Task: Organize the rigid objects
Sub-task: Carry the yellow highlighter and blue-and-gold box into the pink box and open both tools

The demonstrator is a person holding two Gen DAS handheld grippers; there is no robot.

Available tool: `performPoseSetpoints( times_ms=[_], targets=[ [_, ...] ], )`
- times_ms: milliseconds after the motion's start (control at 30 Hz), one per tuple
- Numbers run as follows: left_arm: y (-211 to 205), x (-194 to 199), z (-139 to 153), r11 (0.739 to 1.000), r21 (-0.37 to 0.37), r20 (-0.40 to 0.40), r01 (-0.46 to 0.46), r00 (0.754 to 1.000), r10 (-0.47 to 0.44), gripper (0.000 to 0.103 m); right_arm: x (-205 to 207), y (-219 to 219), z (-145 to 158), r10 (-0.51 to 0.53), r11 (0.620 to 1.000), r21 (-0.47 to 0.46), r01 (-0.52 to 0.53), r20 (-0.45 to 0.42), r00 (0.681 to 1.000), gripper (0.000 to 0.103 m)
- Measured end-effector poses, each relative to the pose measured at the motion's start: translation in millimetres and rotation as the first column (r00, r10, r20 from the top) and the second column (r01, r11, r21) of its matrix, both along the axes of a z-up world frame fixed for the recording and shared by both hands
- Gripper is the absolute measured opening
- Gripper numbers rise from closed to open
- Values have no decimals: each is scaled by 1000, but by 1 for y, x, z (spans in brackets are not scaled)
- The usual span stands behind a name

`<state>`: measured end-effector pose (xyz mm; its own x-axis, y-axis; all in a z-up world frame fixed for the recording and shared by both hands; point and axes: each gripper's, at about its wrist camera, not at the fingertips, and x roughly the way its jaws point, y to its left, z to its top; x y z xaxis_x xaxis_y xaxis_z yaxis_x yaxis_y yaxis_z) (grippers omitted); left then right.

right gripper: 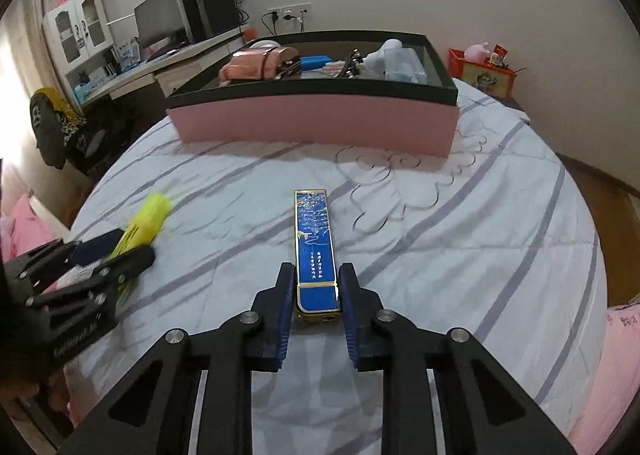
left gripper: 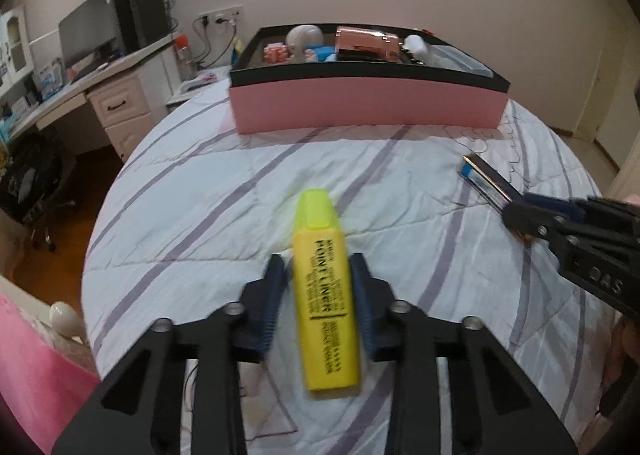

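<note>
- Bedroom; striped quilt point(right gripper: 460, 255) on the bed serves as work surface, desk and monitor point(right gripper: 160, 21) at the back wall.
- Pink box point(right gripper: 316, 127), far end of quilt: already stocked with several items, mostly too small or overlapped to name.
- My left gripper point(left gripper: 318, 267): clenched on the yellow highlighter point(left gripper: 322, 295), cap pointing toward the box; picture slightly blurred.
- My right gripper point(right gripper: 316, 275): clamped around the blue gold-edged case point(right gripper: 314, 247).
- Progress, by my judgement: late stage; these two pieces remain to be boxed, nothing else loose on the visible quilt.

Yellow highlighter point(left gripper: 324, 295), gold-edged blue case point(right gripper: 316, 251), pink black-rimmed box point(left gripper: 368, 103).
</note>
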<state>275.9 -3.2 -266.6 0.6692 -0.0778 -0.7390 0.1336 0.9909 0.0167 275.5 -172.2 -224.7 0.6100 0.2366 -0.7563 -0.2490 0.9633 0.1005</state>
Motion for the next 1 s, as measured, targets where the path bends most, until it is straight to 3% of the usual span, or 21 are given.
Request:
performPoseSetpoints(
  times_ms=[300,467,567,733,1000],
  targets=[
    [-7,9,-1,1000,6,7,6,1000,-6,27,13,8,-4,29,997,-73,-29,-1,1000,32],
    [5,10,-1,997,-80,4,11,1000,-11,27,16,11,-4,48,996,-82,-48,-3,999,31],
    [6,9,0,996,-92,10,18,1000,-17,27,14,8,-3,65,997,-47,-65,-4,998,21],
    [10,4,5,991,-132,32,8,999,-3,27,6,2,0,63,998,-1,-63,13,998,21],
    [-5,-9,32,997,-73,127,13,992,-3,27,-20,-7,20,16,996,86,-26,111,994,21]
  ],
)
